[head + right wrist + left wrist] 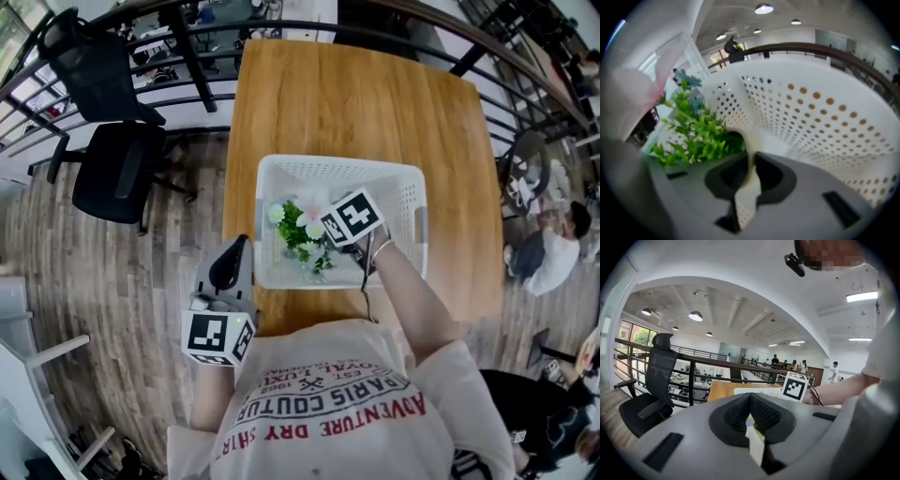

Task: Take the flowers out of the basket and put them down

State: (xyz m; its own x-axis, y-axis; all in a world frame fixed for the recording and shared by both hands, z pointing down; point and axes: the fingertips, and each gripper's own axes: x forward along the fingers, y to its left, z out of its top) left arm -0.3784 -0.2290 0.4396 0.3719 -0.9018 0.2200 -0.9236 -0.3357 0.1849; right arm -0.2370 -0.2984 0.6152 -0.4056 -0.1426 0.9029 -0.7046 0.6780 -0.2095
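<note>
A white perforated basket [339, 165] stands on the wooden table [356, 94]. In its left half lie the flowers [302, 231], green leaves with white and pink blooms. My right gripper [323, 242] reaches down into the basket just right of them. In the right gripper view the flowers [693, 133] are at the left of the right gripper [751, 159], whose jaws stand a narrow slit apart with only the basket wall [811, 117] showing through. My left gripper [238, 247] hangs outside the basket's front left corner, and in its own view the left gripper [750, 397] is shut on nothing.
A black office chair [117, 159] stands left of the table beside a dark railing [197, 56]. A person [553, 246] sits on the floor at the right. The basket rim [754, 391] and the right gripper's marker cube [794, 386] show in the left gripper view.
</note>
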